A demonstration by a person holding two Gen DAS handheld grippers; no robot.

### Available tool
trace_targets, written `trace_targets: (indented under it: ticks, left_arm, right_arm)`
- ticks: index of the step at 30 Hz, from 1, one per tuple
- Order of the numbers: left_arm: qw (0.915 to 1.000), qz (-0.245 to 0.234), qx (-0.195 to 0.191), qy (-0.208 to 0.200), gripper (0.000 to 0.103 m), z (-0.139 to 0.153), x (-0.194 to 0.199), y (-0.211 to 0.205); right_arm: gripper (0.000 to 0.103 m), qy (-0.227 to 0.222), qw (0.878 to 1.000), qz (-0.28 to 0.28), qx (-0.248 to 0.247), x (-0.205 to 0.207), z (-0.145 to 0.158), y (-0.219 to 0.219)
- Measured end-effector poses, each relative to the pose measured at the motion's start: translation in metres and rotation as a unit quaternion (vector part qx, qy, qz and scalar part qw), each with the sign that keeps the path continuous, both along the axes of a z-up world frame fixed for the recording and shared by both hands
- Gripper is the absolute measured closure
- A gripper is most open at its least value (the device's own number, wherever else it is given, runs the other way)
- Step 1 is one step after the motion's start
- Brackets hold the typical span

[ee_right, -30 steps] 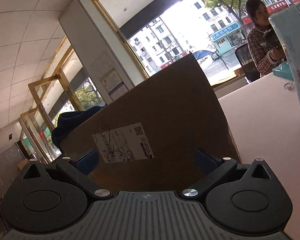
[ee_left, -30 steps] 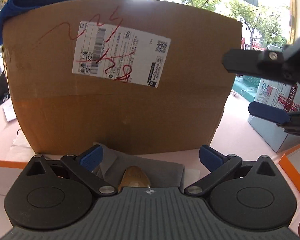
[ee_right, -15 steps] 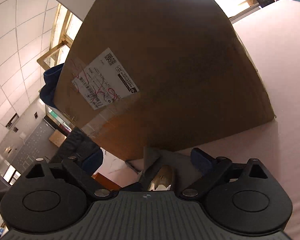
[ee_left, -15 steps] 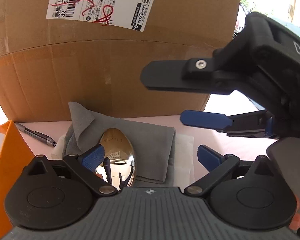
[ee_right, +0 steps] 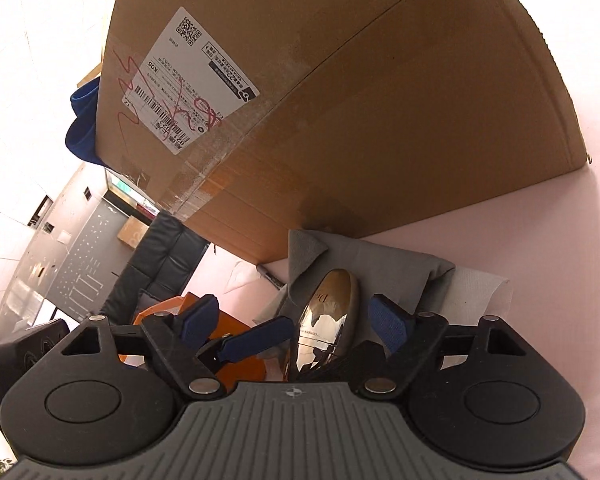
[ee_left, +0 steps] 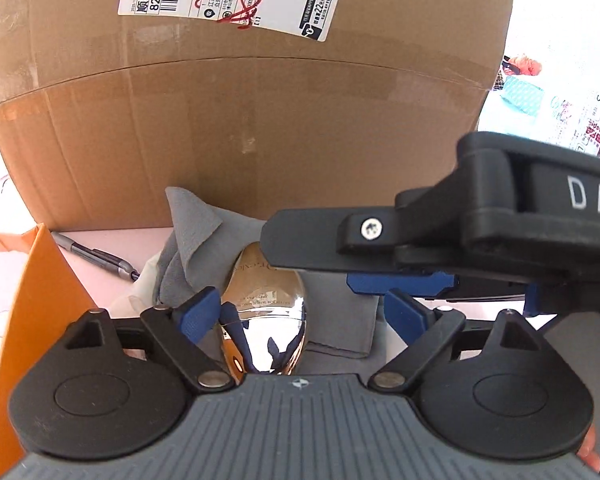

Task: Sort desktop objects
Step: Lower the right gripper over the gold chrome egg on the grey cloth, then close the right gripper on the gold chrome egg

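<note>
Step in hand, by the look of it: closing in on the shiny gold case (ee_left: 266,312) for a pick-up. Lies low centre in both views, on the folded grey cloth (ee_left: 340,320), just in front of the big cardboard box (ee_left: 240,120).

Left gripper (ee_left: 300,312): fingers spread wide, blue pads either side of the case, left pad just beside its edge, right pad apart from it. Right gripper (ee_right: 296,320): fingers spread too, straddling the case from the other angle; nothing pinched by either. In the left view, enters from the right of the frame, upper finger (ee_left: 324,248) hanging over the case's far end.

Next move probably calls for one gripper alone to pinch across the narrow width; mirror-smooth, rounded shell, likely to slip, so a square, centred squeeze.

Room is tight: box wall close behind, orange tray (ee_left: 28,320) at lower left, grey pen (ee_left: 100,258) on the pink worktop (ee_right: 560,240) left of the cloth, a white tissue (ee_right: 476,292) under the cloth's right edge. Open worktop at the right of the right-wrist view. Crowded grippers risk knocking each other.
</note>
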State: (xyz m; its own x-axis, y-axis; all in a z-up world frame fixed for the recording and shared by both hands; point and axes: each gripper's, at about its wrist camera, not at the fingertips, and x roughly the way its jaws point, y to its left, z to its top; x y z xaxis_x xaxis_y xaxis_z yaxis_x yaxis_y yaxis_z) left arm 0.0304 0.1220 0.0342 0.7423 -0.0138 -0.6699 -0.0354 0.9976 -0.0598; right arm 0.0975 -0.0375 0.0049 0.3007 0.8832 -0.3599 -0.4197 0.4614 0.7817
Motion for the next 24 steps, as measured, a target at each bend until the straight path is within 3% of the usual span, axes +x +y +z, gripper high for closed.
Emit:
trace_targets:
  ticks: [2,9,11,13,14,15,18,24]
  left_arm:
    - [0.9999,-0.005,0.012,0.002,0.022,0.0,-0.002,-0.003]
    - [0.9987,0.005,0.048,0.016,0.023,-0.007,0.006,-0.013]
    - [0.9988,0.012,0.043,0.018,0.026,-0.011,-0.007,-0.007]
    - [0.9992,0.017,0.027,0.024,0.034,-0.011,-0.004,-0.003]
    - [0.9992,0.021,0.022,0.026,0.046,-0.01,-0.004,-0.002]
    - [0.9991,0.024,0.021,0.029,0.05,-0.01,-0.005,-0.004]
    - [0.9989,0.026,0.025,0.029,0.05,-0.011,-0.008,-0.007]
    - [0.9986,0.031,0.033,0.028,0.05,0.002,-0.001,-0.002]
  right_arm:
    - [0.021,0.006,1.0,0.005,-0.002,0.0,-0.004,0.001]
    - [0.021,0.042,0.999,0.017,0.003,0.003,-0.023,0.001]
    - [0.022,0.045,0.999,0.02,0.001,0.003,-0.025,0.005]
    - [0.027,0.039,0.999,0.016,-0.01,0.003,-0.023,0.011]
    - [0.029,0.037,0.999,0.015,-0.014,0.003,-0.023,0.014]
    - [0.033,0.035,0.999,0.013,-0.017,0.003,-0.023,0.016]
    - [0.046,0.036,0.999,0.006,-0.02,0.005,-0.025,0.018]
    - [0.063,0.036,0.999,-0.008,-0.029,0.007,-0.028,0.021]
